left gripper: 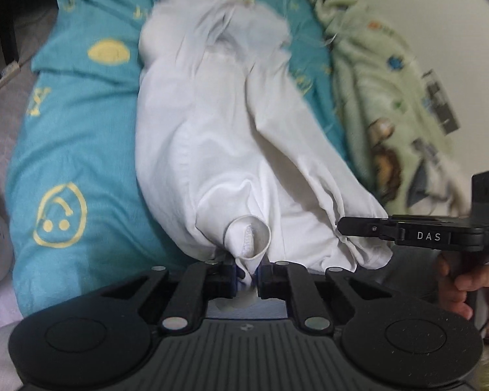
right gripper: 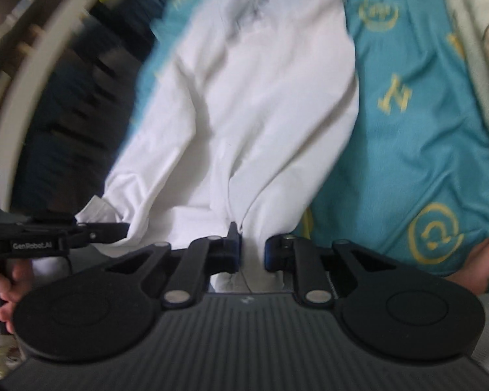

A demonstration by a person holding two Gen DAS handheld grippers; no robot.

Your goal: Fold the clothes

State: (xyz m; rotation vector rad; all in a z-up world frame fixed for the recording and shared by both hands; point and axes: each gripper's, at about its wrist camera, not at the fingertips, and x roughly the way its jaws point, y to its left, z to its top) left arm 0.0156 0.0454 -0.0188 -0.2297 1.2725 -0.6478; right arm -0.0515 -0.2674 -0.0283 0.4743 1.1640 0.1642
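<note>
A white garment (left gripper: pixel 212 130) lies crumpled lengthwise on a teal bedcover (left gripper: pixel 81 130). Its near end, with a rolled hem or cuff (left gripper: pixel 249 234), is lifted off the cover. My left gripper (left gripper: pixel 247 273) is shut on that near edge, the cloth pinched between the pads. In the right wrist view the same white garment (right gripper: pixel 260 97) stretches away from me, and my right gripper (right gripper: pixel 253 254) is shut on a fold of its near edge. Each gripper shows in the other's view: the right gripper (left gripper: pixel 340 224) bites the garment's right corner, the left gripper (right gripper: pixel 125 228) its left corner.
The teal bedcover (right gripper: pixel 407 130) carries yellow smiley prints. A pale green patterned fleece blanket (left gripper: pixel 375 81) lies bunched along the wall side. A power strip (left gripper: pixel 3 71) lies on the floor at far left. Dark furniture (right gripper: pixel 81 65) stands beyond the bed. A hand (left gripper: pixel 456 286) grips the right tool's handle.
</note>
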